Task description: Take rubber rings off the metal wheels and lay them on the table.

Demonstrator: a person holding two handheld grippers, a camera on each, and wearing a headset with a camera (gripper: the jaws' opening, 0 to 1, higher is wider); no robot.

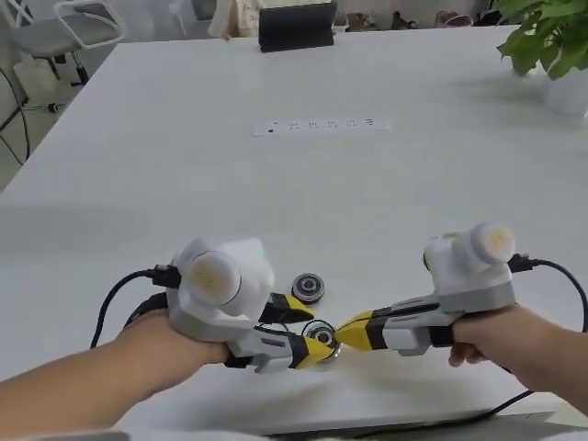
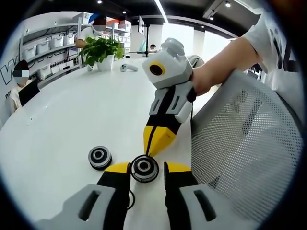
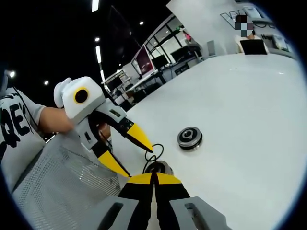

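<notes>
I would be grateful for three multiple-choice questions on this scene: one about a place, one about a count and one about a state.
1. The nearer wheel sits: A between the left claw's jaws; B beside the power strip; C on a chair.
2. Wheels on the table: A one; B two; C four.
3. The right claw is: A shut; B wide open; C gripping the plant.
Key: A, yellow tips flank it; B, a farther wheel lies close by; A, its jaws meet.
</notes>
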